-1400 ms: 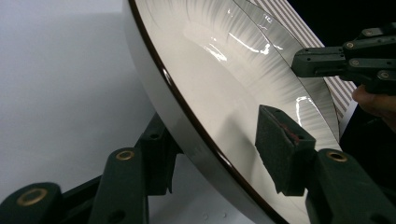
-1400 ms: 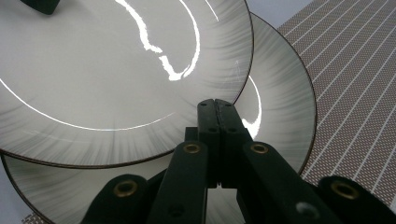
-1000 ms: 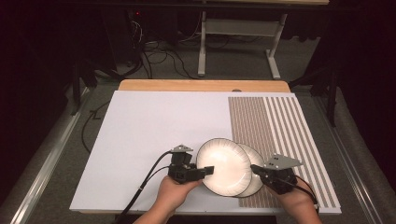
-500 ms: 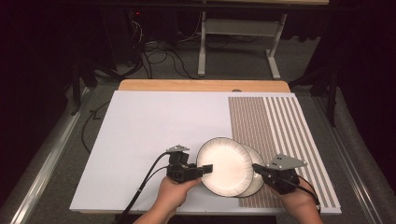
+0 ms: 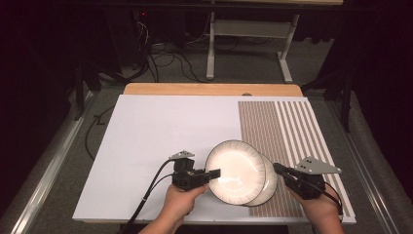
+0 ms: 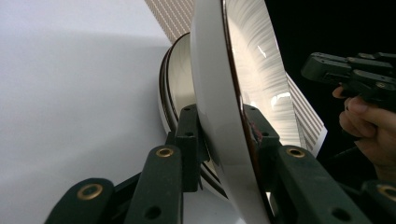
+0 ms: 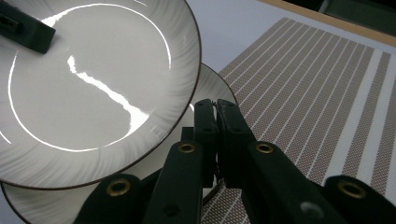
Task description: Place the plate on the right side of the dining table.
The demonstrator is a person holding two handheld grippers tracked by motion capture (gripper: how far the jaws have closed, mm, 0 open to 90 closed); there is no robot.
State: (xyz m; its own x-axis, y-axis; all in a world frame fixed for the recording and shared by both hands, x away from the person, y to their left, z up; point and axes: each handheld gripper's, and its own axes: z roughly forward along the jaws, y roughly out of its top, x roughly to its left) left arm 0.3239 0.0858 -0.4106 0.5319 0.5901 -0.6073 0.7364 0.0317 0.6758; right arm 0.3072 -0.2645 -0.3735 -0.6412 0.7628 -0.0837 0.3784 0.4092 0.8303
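The left gripper is clamped on the near-left rim of the upper plate, one jaw above the rim and one beneath it; the left gripper view shows the plate pinched between the two jaws and raised at a tilt off the lower plate. The upper plate overlaps the lower plate, which lies on the table at the near edge of the striped placemat, its right part exposed. The right gripper sits just beside the right rim of the lower plate, jaws pressed together with nothing between them, as the right gripper view confirms; whether the tips touch the rim cannot be told. The white table surface to the left is bare. The raised plate covers most of the lower plate from above.
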